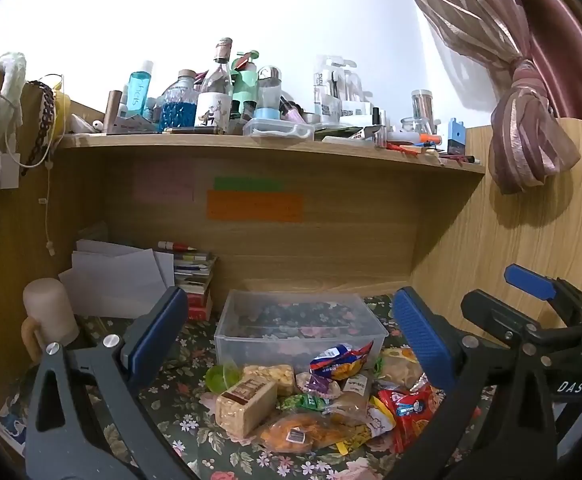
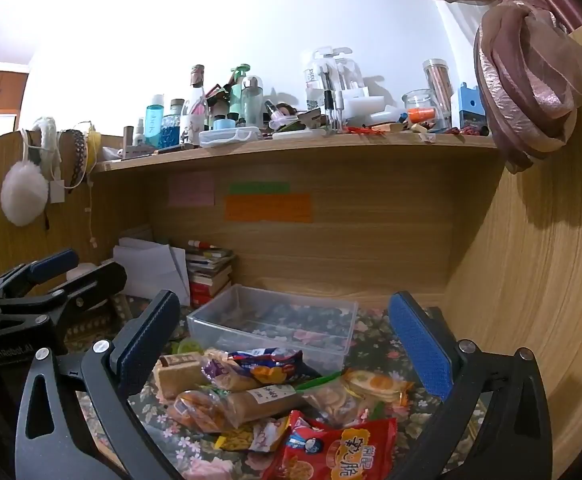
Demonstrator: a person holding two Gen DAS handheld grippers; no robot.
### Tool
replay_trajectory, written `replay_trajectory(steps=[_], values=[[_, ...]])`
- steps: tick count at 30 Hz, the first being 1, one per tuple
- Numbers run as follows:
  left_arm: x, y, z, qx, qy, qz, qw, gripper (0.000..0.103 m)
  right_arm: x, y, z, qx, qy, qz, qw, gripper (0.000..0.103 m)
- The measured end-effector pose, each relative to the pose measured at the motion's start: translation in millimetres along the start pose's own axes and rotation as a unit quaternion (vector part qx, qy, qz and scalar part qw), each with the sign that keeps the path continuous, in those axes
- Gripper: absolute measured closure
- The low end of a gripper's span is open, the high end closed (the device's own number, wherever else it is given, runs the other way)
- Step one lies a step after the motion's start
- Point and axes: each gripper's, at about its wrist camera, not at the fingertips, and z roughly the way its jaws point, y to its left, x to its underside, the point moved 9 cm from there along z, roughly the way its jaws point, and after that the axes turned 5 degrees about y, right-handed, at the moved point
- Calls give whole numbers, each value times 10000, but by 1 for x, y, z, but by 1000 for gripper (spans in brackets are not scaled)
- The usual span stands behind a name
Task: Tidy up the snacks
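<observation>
Standing spread to full width, left gripper (image 1: 291, 340): blue pads apart, nothing between them, nothing touched; it hangs above the snack pile (image 1: 323, 400).
Right gripper (image 2: 287, 340): likewise wide apart, empty, touching nothing, hanging over the same pile from the right.
Snack pile: loose packets heaped on the floral cloth (image 1: 179, 432), just in front of the clear plastic bin (image 1: 303, 324). Items include a tan wafer block (image 1: 247, 404), a blue-and-orange packet (image 1: 341, 360) leaning against the bin's front wall, a red chip bag (image 2: 339, 452) nearest the right gripper, and an orange-filled clear bag (image 1: 303, 432).
Clear plastic bin: open-topped, no snacks visible inside, set back toward the wooden rear panel (image 1: 311, 240).
Edges: wooden side wall (image 2: 531, 300) close on the right; stacked books (image 1: 195, 280) and papers (image 1: 119, 276) on the left; shelf (image 1: 251, 140) overhead, crowded with bottles.
Open room: a cloth strip between bin and side wall; air above the bin unobstructed.
</observation>
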Motion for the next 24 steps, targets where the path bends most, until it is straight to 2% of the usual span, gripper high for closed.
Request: replay_trajectory(steps=[24], values=[[-6, 2, -4, -39, -74, 57, 9999, 0, -2, 3, 6, -105, 55, 147, 9998, 0]])
